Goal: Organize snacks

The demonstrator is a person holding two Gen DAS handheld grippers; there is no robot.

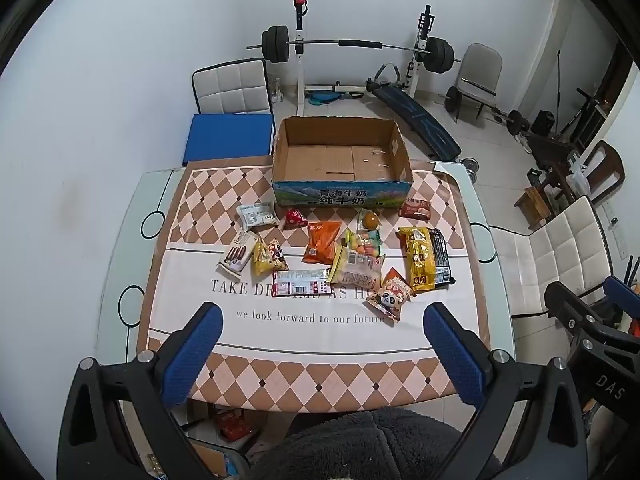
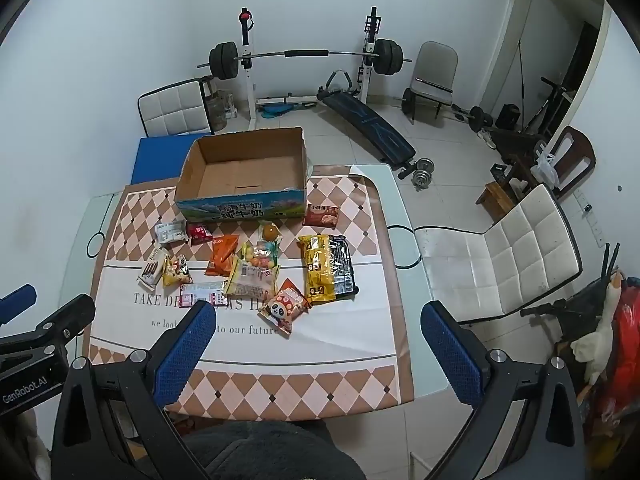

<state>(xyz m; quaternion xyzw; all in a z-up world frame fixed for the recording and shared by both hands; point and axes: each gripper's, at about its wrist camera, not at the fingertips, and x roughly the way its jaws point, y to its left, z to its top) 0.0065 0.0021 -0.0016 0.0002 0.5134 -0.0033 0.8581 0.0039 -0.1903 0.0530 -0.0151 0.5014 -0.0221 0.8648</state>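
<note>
An empty cardboard box point(image 1: 340, 160) point(image 2: 244, 176) stands at the far side of the table. Several snack packets lie in front of it: an orange bag point(image 1: 322, 242) point(image 2: 222, 260), a yellow-and-black pack point(image 1: 426, 258) point(image 2: 328, 268), a panda packet point(image 1: 390, 294) point(image 2: 284, 306), a clear bag of sweets point(image 1: 358, 268) point(image 2: 252, 278). My left gripper point(image 1: 322, 316) hovers open above the near part of the table, nothing between its blue pads. My right gripper point(image 2: 314, 316) is open too, held to the right of the left one, over the table's near right side.
The table point(image 1: 120, 248) carries a checked cloth point(image 1: 320, 376) point(image 2: 280, 388). White chairs point(image 1: 230, 86) point(image 2: 516, 252) stand behind and to the right. A barbell rack point(image 1: 352, 46), bench and dumbbells point(image 2: 424, 174) fill the floor beyond. A dark fuzzy garment point(image 1: 360, 444) lies below the grippers.
</note>
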